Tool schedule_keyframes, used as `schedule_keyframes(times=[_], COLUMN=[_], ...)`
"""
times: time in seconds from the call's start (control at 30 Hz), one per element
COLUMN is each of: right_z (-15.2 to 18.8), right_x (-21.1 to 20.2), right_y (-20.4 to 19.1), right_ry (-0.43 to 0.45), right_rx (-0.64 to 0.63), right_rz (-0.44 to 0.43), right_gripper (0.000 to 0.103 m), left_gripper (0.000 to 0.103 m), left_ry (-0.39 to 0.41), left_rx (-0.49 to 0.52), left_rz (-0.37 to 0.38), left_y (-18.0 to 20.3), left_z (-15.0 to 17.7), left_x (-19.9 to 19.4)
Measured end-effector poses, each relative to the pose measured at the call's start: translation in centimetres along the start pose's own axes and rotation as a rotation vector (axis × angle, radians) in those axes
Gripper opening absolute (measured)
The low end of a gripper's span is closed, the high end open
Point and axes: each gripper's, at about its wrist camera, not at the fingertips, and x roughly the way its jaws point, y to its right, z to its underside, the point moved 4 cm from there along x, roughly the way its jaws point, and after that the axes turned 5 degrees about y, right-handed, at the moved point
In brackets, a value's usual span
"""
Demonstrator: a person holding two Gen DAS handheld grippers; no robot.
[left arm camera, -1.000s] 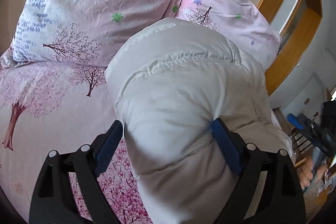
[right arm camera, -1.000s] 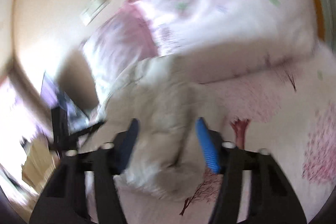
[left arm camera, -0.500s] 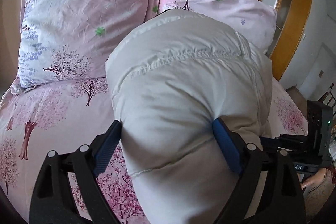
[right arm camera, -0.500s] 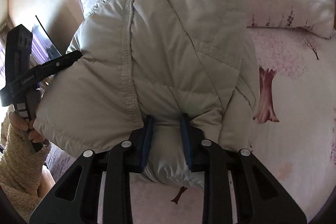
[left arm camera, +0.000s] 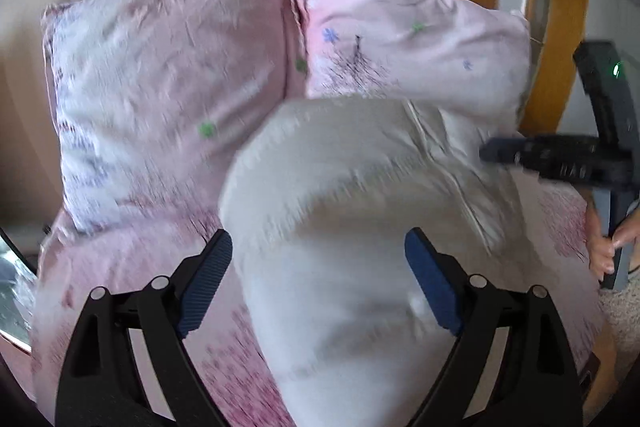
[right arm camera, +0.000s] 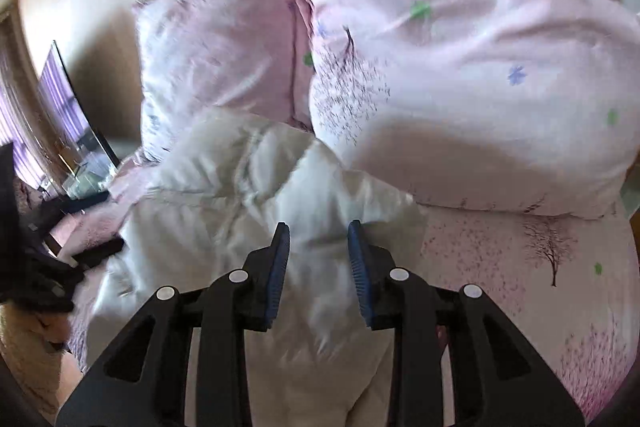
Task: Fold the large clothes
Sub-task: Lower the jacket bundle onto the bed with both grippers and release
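— So, how does each tool stand on the puffy jacket (left arm camera: 352, 227)?

— Spread wide, the left gripper (left arm camera: 320, 283) has a fat roll of the jacket filling the gap between its blue pads (left arm camera: 434, 287), the far pad dented into the padding. The right gripper (right arm camera: 318, 267) stands much narrower; its jaws have just been opening a little, with a thinner fold of the jacket (right arm camera: 256, 187) between them. I cannot tell if its pads press the cloth.

— And beyond the tools?

— Ahead of both, the jacket bulges toward the two pillows (left arm camera: 172, 67) at the wall; the pink bedspread (right arm camera: 520, 267) lies under it.

— What makes the fold go well?

— I'd say move both tools together at one height, keep the thick roll trapped, and lay it flat short of the pillows.
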Motion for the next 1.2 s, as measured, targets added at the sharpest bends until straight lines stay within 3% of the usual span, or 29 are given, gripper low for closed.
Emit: schedule_keyframes(times=[0.17, 0.23, 0.43, 0.57, 0.6, 0.7, 0.8, 0.97, 1.07, 1.2], right_z=[3.9, 4.7, 6.4, 5.9, 6.0, 7.0, 9.5, 12.8, 13.1, 14.2], right_x=[4.3, 5.4, 6.8, 3.2, 1.1, -3.7, -7.0, -7.6, -8.3, -6.4], right_y=[2.1, 2.8, 4.9, 4.5, 4.2, 3.1, 1.2, -0.5, -1.0, -0.4], right_ry=[-0.203, -0.256, -0.331, -0.244, -0.196, -0.077, 0.002, 0.080, 0.146, 0.102], right_rx=[-0.019, -0.007, 0.096, 0.096, 0.110, 0.115, 0.074, 0.083, 0.081, 0.067], right_rz=[0.070, 0.072, 0.029, 0.035, 0.018, -0.001, 0.018, 0.091, 0.132, 0.177], right_gripper=[0.031, 0.031, 0.031, 0.032, 0.036, 0.061, 0.061, 0.061, 0.061, 0.061], left_gripper=[0.089, 0.088, 0.086, 0.082, 0.083, 0.099, 0.101, 0.101, 0.101, 0.101], left_ry=[-0.156, -0.196, -0.220, -0.127, -0.087, 0.016, 0.077, 0.092, 0.094, 0.057], left_rx=[-0.077, -0.061, 0.026, 0.039, 0.060, 0.086, 0.093, 0.060, 0.032, 0.007], left_rz=[0.066, 0.089, 0.026, -0.004, -0.028, -0.119, -0.181, -0.229, -0.235, -0.222], left_y=[-1.2, -0.6, 1.5, 1.9, 2.1, 2.9, 3.9, 5.3, 6.0, 6.4], left_z=[-1.5, -1.4, -1.5, -1.2, -0.8, 1.0, 2.8, 5.9, 7.3, 8.6], left_x=[5.3, 6.4, 7.6, 3.6, 1.9, -2.5, -4.9, -6.3, -6.6, -5.4])
